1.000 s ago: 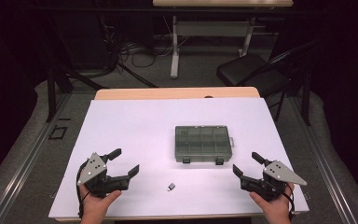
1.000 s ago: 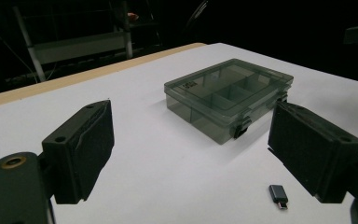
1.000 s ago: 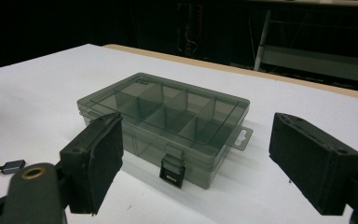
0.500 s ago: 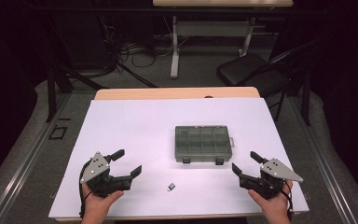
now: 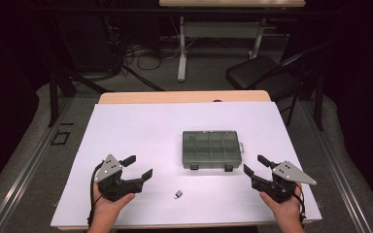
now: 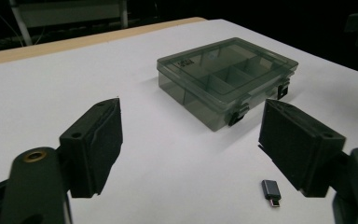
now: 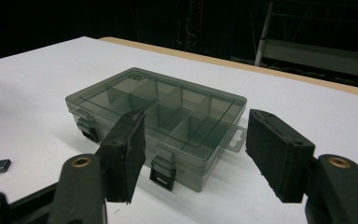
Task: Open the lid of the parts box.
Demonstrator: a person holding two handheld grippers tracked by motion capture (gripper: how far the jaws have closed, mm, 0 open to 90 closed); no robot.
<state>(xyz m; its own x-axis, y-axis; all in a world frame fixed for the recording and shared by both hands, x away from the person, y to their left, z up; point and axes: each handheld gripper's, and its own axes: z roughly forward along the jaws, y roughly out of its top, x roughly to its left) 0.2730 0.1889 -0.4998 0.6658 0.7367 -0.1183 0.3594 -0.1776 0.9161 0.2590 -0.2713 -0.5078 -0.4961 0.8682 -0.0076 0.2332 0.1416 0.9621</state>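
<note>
The left hand-held gripper (image 5: 139, 166) sits at the lower left of the high view, jaws spread apart and empty. The right hand-held gripper (image 5: 255, 164) sits at the lower right, jaws likewise apart and empty. Between them lies a small grey metal adapter (image 5: 178, 194). Above centre, a translucent grey plastic compartment box (image 5: 211, 149), rectangular, lid latched shut, rests on the white bench (image 5: 141, 126); its divided cells appear empty.

Compartment box (image 5: 211, 150): a translucent grey-green plastic organiser, lid closed with two dark front latches fastened, lying flat right of the table's centre. Small adapter (image 5: 178, 194): a grey metal-cased plug, lying flat on the white surface nearer the person, apart from the box.
</note>
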